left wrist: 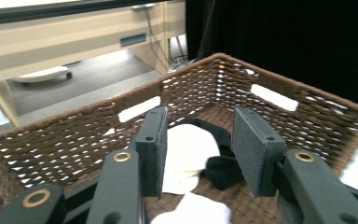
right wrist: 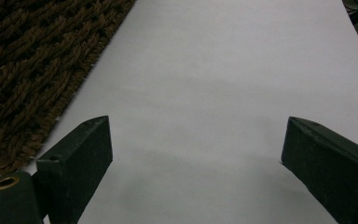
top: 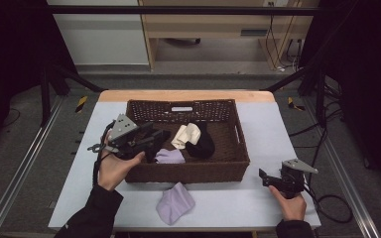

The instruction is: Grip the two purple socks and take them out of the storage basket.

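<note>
Socks look like what we're sorting: our left claw (top: 155, 140) hangs half-open and empty over the basket (top: 239, 130) at 9 o'clock above a lavender sock (top: 169, 156), its mate (top: 175, 203) waits on the counter (top: 268, 124) at 6, right claw (top: 263, 176) parked wide.

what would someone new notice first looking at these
The dark woven basket in the middle of the pale table draws the eye first, with cream, black and lilac socks inside. The left hand-held gripper reaches over its left side, jaws open and empty. Another lilac sock lies on the table just in front of the basket, and the right hand-held gripper sits open near the basket's right front corner.
</note>
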The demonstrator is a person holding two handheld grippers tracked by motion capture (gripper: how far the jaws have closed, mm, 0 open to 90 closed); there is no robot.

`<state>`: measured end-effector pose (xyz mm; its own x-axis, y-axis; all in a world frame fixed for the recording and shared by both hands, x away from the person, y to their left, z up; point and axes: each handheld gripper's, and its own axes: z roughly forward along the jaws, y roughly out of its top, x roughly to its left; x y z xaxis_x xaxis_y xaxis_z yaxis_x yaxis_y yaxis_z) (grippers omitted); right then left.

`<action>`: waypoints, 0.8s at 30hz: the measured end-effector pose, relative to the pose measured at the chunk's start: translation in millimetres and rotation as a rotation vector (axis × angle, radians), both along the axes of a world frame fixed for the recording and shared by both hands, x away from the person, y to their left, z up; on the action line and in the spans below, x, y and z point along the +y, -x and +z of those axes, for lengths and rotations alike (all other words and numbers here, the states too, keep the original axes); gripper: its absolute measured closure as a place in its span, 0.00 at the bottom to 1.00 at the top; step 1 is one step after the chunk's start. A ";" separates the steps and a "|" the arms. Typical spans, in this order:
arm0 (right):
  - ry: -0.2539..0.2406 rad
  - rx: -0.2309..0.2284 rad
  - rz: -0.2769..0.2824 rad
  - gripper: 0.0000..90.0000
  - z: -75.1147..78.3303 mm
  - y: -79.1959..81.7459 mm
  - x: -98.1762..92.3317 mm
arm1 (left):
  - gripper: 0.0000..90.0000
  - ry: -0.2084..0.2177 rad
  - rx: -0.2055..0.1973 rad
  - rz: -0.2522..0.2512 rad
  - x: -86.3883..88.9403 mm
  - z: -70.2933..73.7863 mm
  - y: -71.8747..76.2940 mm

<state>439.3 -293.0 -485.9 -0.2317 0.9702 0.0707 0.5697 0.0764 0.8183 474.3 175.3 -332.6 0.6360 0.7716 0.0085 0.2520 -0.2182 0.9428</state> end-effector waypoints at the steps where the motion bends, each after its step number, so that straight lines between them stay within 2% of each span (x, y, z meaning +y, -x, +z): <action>1: 0.000 -0.001 0.000 0.10 0.0 0.1 0.0 | 0.61 0.005 -0.003 0.001 0.0 -0.4 -2.9; 5: 0.001 0.001 0.001 0.10 -0.2 -0.4 0.0 | 0.59 -0.015 0.000 0.020 -1.1 -4.0 -15.5; 11: 0.000 0.002 0.002 0.10 -0.2 -0.4 -0.1 | 0.56 -0.045 0.028 0.040 -1.9 -13.1 -34.4; 18: -0.001 0.002 0.004 0.10 -0.2 -0.5 -0.1 | 0.57 -0.103 0.062 0.041 1.9 -26.5 -54.2; 20: 0.000 0.004 0.004 0.10 -0.2 -0.6 0.1 | 0.57 -0.104 0.075 0.032 2.3 -30.0 -58.3; 24: 0.000 0.004 0.004 0.10 -0.3 -0.6 0.0 | 0.57 -0.141 0.088 0.015 -1.6 -39.5 -64.2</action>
